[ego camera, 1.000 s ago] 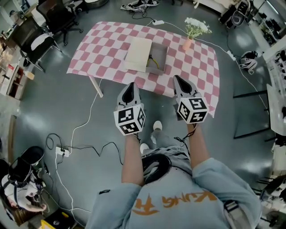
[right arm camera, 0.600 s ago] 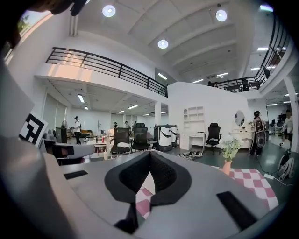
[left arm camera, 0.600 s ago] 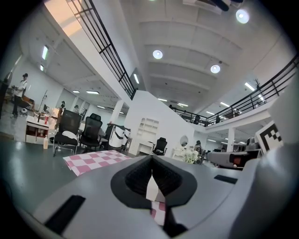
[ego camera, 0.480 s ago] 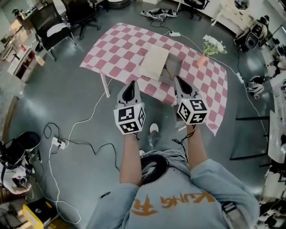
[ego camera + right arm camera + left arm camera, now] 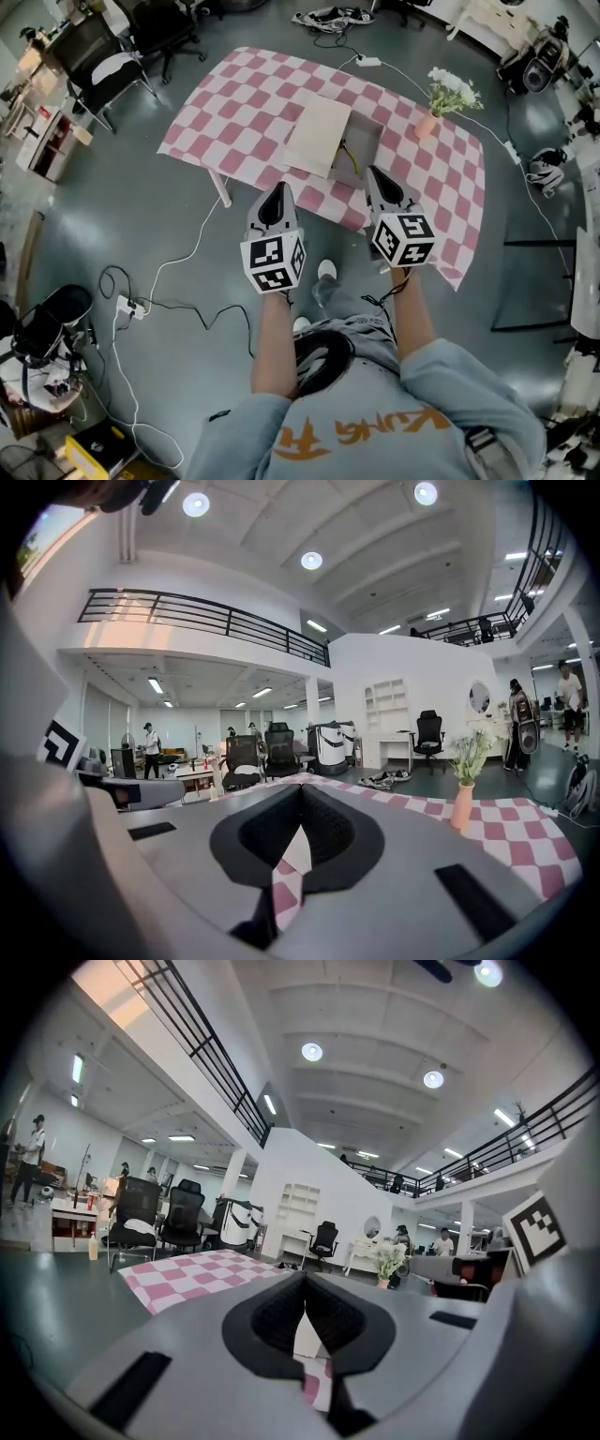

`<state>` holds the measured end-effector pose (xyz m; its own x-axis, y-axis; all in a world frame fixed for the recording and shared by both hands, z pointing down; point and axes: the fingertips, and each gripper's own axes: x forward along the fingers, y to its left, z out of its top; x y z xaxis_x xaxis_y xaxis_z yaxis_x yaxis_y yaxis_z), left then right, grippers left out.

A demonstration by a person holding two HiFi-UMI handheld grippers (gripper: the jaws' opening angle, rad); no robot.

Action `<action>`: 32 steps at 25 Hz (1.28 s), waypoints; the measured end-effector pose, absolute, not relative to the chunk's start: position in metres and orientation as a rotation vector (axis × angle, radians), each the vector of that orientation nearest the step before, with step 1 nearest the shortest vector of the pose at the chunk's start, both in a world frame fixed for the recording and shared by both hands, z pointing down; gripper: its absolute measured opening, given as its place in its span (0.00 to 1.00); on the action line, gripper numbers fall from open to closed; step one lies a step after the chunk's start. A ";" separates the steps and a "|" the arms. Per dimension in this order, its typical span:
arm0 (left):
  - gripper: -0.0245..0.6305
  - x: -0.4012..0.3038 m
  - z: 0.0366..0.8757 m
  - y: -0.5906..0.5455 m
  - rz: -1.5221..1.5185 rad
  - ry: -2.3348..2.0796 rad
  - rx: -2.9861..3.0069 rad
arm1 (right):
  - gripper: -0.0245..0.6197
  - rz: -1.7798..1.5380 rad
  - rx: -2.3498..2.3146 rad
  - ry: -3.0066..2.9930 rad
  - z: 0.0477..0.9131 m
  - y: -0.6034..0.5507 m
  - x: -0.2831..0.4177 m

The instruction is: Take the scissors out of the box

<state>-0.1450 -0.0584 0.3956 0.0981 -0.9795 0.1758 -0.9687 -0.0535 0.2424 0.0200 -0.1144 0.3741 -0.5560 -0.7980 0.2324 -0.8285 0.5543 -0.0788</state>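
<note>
A grey box (image 5: 361, 148) stands on the pink-and-white checked table (image 5: 253, 94), its cream lid (image 5: 319, 136) folded open to the left. Inside lie scissors with yellow handles (image 5: 348, 159), only partly visible. My left gripper (image 5: 278, 190) hangs in front of the table's near edge, short of the box, jaws shut and empty. My right gripper (image 5: 372, 172) reaches just over the near edge, below the box and to its right, also shut and empty. In the left gripper view the left gripper (image 5: 305, 1285) points at the table, and in the right gripper view the right gripper (image 5: 300, 797) does the same.
A pink vase with white flowers (image 5: 429, 120) stands at the table's far right, seen also as the vase (image 5: 461, 805). Black office chairs (image 5: 122, 56) stand to the left. Cables and a power strip (image 5: 129, 311) lie on the grey floor. A table leg (image 5: 219, 186) is near my left gripper.
Both grippers have moved forward toward the table, still shut. The table and box now lie closer to them in the head view.
</note>
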 end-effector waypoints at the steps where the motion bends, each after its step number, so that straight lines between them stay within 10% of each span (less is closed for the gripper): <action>1: 0.07 -0.140 0.399 -0.067 -0.037 -1.918 2.086 | 0.03 0.283 1.380 -2.610 0.379 -0.122 0.023; 32: 0.07 -0.064 0.419 -0.280 0.081 -1.940 2.198 | 0.04 0.218 1.322 -2.628 0.409 -0.323 0.048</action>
<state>-0.0642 -0.2797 0.4189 0.1328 -0.9750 0.1780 -0.9864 -0.1125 0.1194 0.0480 -0.3230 0.4087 -0.5837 -0.7772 0.2350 -0.8053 0.5911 -0.0451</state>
